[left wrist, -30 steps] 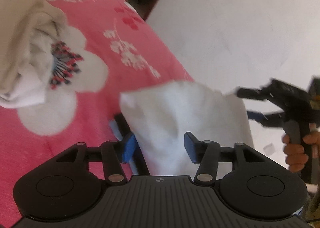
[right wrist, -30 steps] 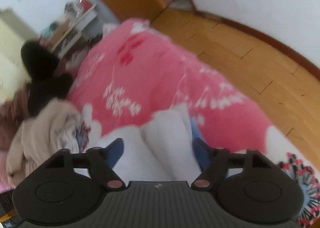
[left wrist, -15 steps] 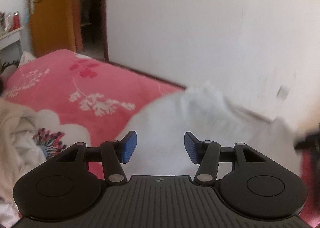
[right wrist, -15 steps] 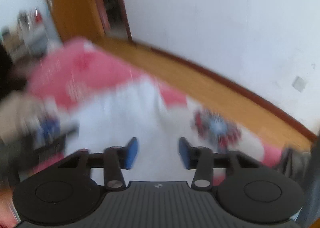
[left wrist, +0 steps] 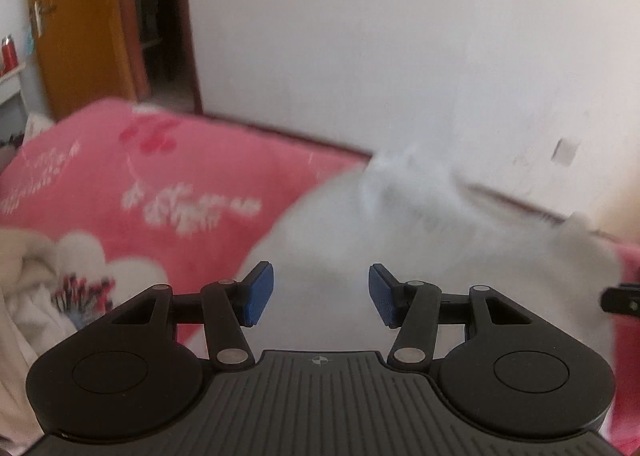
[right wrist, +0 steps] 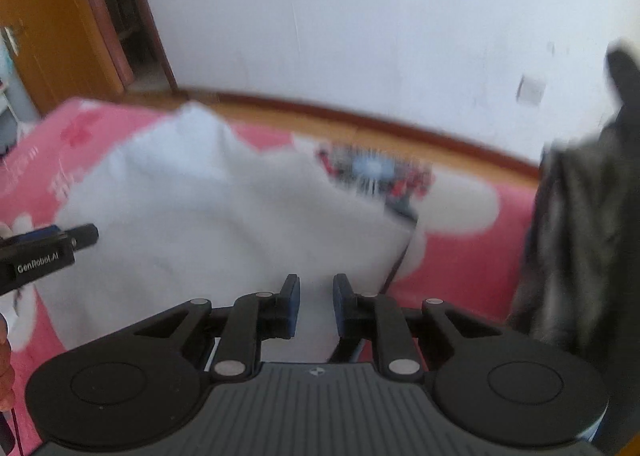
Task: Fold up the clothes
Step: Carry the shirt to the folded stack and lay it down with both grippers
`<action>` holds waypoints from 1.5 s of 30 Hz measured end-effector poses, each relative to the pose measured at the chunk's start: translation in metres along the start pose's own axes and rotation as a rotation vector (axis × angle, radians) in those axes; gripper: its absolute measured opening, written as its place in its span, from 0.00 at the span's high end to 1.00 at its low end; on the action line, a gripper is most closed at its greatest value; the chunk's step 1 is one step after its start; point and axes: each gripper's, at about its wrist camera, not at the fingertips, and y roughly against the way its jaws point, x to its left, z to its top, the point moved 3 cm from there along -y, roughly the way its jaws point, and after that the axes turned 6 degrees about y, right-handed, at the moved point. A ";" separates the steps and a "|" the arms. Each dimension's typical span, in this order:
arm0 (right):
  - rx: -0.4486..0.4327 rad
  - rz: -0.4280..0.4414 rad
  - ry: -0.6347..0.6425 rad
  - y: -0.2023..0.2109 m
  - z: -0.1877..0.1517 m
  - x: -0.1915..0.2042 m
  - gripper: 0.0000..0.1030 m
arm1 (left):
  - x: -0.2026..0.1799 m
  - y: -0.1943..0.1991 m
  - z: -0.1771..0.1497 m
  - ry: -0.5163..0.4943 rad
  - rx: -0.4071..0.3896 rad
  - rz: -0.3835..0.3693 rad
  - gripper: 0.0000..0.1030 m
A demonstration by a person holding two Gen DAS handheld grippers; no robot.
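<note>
In the left wrist view, the left gripper (left wrist: 321,294) is seen with its blue pads set wide apart and nothing clamped between them. The white garment (left wrist: 420,256) is spread beyond the fingers over the pink floral bedspread (left wrist: 180,192). A second ago this cloth was bunched and raised close between the pads; since then it has been let go and thrown forward, so a spreading or flattening step is judged to be under way, not yet a fold. The garment's far edge is smeared by motion and merges with the white wall (left wrist: 380,36), so its outline cannot be traced. A crumpled beige garment (left wrist: 24,288) is cut off at the left border.

In the right wrist view, the right gripper (right wrist: 316,306) is shown with its pads drawn much closer than half a second ago, a narrow gap remaining with white cloth in it; whether the cloth is truly pinched cannot be told. The garment lies across the bed to the left. A dark grey garment (right wrist: 576,240) is cut off at the right border.
</note>
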 end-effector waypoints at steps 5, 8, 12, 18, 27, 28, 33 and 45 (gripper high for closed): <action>-0.078 0.023 0.022 -0.011 0.017 -0.004 0.82 | -0.028 -0.018 0.016 -0.080 -0.022 -0.073 0.47; -0.061 0.006 0.019 -0.041 0.013 -0.010 0.82 | -0.035 -0.055 0.012 -0.066 0.051 -0.048 0.47; -0.046 0.013 0.001 -0.052 0.006 -0.015 0.82 | -0.028 -0.074 0.008 -0.048 0.086 0.012 0.47; -0.132 0.058 -0.013 -0.016 0.007 -0.019 0.80 | -0.024 -0.064 0.021 -0.019 0.044 -0.007 0.46; -0.086 0.068 -0.018 -0.023 -0.005 -0.020 0.80 | 0.000 -0.044 0.049 0.112 -0.033 0.010 0.44; -0.113 0.086 -0.006 -0.009 -0.007 -0.018 0.80 | 0.005 -0.030 0.051 0.127 -0.055 -0.005 0.42; -0.111 0.179 0.111 0.042 -0.041 0.013 0.80 | 0.027 0.020 0.017 0.022 0.023 -0.067 0.36; 0.016 0.045 0.166 0.061 -0.097 0.070 0.80 | 0.055 0.023 -0.044 -0.137 0.099 -0.139 0.36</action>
